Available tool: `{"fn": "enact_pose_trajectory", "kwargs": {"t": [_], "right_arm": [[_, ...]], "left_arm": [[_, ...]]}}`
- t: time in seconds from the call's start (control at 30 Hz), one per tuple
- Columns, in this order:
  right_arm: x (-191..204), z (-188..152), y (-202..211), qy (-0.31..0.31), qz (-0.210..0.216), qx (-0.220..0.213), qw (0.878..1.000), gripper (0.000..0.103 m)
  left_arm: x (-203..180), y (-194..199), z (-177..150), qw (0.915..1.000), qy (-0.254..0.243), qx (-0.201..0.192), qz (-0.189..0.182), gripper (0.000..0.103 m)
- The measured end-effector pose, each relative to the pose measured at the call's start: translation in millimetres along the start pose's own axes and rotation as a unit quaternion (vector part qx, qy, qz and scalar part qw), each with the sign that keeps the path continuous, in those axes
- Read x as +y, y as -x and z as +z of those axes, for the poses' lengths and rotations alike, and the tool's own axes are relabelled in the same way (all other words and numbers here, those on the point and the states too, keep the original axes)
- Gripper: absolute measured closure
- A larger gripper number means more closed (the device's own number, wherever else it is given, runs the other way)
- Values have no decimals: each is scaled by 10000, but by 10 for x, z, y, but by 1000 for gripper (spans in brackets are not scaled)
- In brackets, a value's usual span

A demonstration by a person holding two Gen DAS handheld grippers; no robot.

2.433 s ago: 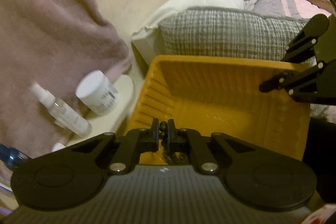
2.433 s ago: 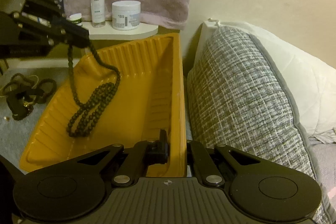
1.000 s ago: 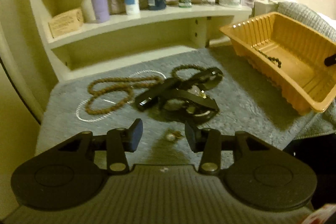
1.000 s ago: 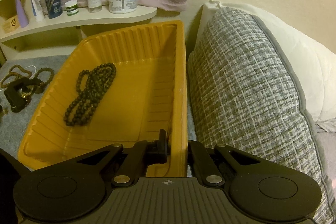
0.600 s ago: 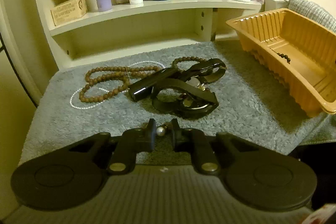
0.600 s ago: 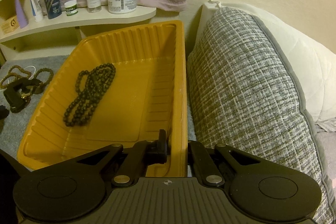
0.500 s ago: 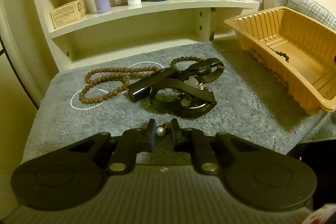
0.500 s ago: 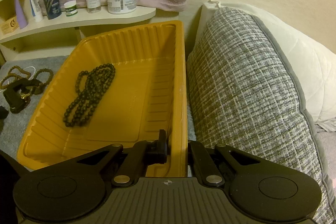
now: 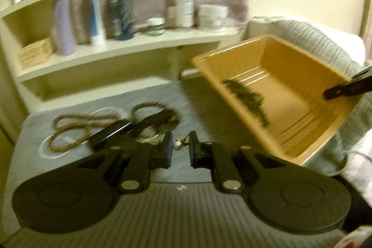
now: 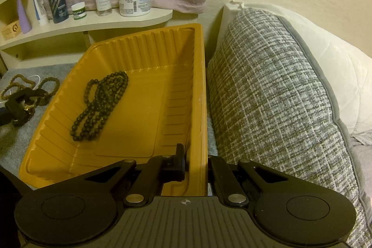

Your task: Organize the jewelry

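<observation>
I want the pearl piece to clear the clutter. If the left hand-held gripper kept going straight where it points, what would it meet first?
Probably the black hair clip on the grey mat, just beyond the left hand-held gripper; blur leaves depth unclear.

We see a ribbed orange tray of smooth, slightly glossy plastic, matt dark beads inside, a coarse woven cushion, and what looks like a shiny pearl earring.
</observation>
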State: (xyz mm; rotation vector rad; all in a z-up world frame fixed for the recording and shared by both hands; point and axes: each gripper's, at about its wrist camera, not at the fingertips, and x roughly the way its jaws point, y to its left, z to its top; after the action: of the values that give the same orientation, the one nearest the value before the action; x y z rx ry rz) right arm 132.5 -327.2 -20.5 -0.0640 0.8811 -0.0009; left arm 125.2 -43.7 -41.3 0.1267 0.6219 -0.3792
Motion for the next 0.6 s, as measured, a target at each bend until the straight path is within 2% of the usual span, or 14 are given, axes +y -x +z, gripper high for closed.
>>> {"fn": "enact_pose_trajectory", "kwargs": {"t": [0.3, 0.57, 0.6], "right_arm": [[-2, -8, 13, -38, 12, -15, 10000, 100], [9, -14, 8, -57, 18, -14, 10000, 100], [9, -11, 5, -61, 21, -12, 10000, 100]], "left_arm": [[-523, -160, 300, 9967, -190, -120, -779, 90], [-824, -302, 279, 9934, -426, -9, -1060, 89], [-830, -301, 272, 9933, -418, -12, -1075, 83]]}}
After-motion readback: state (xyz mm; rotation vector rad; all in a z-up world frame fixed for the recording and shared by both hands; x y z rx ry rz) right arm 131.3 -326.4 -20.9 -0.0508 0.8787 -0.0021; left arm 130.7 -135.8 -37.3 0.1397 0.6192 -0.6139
